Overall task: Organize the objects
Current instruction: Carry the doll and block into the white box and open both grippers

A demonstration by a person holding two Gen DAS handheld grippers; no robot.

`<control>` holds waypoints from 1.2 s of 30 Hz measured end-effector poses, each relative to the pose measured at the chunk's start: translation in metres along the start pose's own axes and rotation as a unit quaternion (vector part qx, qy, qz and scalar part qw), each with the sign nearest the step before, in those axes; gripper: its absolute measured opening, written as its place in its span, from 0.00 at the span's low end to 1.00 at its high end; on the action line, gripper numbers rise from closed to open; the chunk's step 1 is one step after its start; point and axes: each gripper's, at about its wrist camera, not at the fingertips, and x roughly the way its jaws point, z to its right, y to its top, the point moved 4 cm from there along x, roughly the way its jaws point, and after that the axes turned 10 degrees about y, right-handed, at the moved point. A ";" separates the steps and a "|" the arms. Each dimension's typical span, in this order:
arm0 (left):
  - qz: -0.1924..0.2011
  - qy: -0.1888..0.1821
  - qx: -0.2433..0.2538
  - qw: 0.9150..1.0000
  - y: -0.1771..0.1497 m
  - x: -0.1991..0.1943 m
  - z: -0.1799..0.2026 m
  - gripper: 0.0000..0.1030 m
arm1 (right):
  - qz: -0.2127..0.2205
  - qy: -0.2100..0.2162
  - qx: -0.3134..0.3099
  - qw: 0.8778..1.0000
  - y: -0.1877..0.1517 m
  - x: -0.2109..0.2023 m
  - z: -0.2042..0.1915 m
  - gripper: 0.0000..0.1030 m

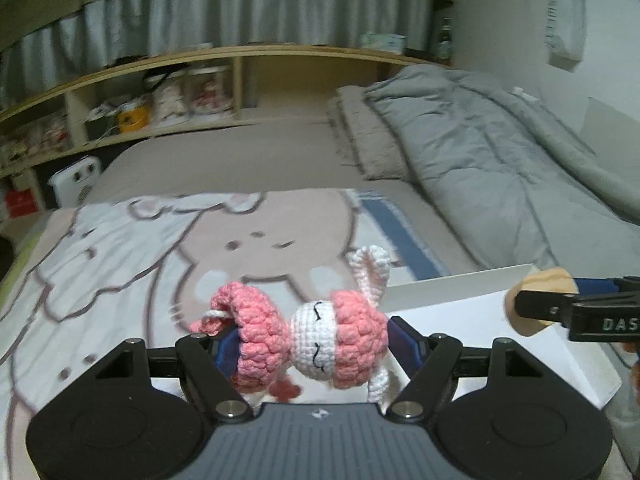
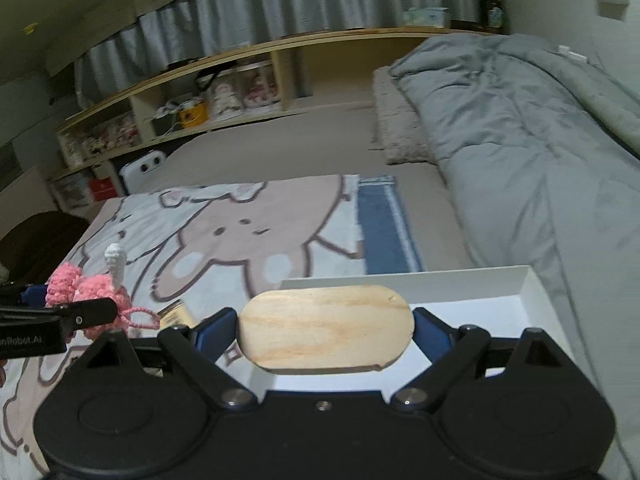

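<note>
A pink and white crocheted bunny doll (image 1: 316, 344) lies sideways between the blue pads of my left gripper (image 1: 310, 340), which is shut on it above the cartoon blanket (image 1: 120, 264). My right gripper (image 2: 326, 334) is shut on an oval wooden board (image 2: 326, 328), held flat over the near edge of a white tray (image 2: 532, 280). From the left wrist view the wooden board (image 1: 536, 306) shows edge-on at the right, over the white tray (image 1: 460, 280). In the right wrist view the doll (image 2: 96, 292) hangs at the left in the other gripper.
A small jar with a label (image 2: 176, 314) lies on the blanket left of the tray. A grey duvet (image 2: 520, 120) is heaped along the right of the bed. Wooden shelves (image 1: 168, 108) with boxes and jars run behind the bed. A white heater (image 1: 76, 182) stands at its far left.
</note>
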 end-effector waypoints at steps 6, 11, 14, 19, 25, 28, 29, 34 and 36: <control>0.013 -0.031 0.014 0.999 0.016 0.018 0.048 0.73 | 0.009 -0.024 0.025 0.999 0.008 -0.002 0.038 0.91; 0.001 -0.069 0.007 0.998 0.018 0.039 0.089 0.73 | 0.011 -0.043 0.058 0.997 0.006 0.002 0.074 0.91; -0.016 -0.092 0.005 0.996 0.012 0.054 0.108 0.73 | 0.007 -0.065 0.070 0.995 0.001 0.008 0.095 0.91; -0.048 -0.109 0.013 0.993 -0.007 0.085 0.129 0.73 | -0.010 -0.074 0.080 0.994 -0.008 0.026 0.116 0.91; -0.049 -0.070 0.042 0.995 -0.017 0.123 0.137 0.73 | -0.038 -0.065 0.063 0.995 -0.012 0.057 0.122 0.91; -0.041 -0.063 0.062 0.995 -0.016 0.133 0.142 0.73 | -0.053 -0.059 0.054 0.995 -0.010 0.076 0.123 0.91; -0.039 -0.062 0.066 0.995 -0.016 0.137 0.143 0.73 | -0.058 -0.058 0.051 0.995 -0.009 0.082 0.123 0.91; -0.059 -0.056 0.059 0.995 -0.023 0.159 0.142 0.74 | -0.076 -0.048 0.047 0.995 -0.006 0.109 0.125 0.91; -0.060 -0.056 0.054 0.995 -0.026 0.164 0.141 0.77 | -0.081 -0.042 0.049 0.995 -0.004 0.118 0.128 0.91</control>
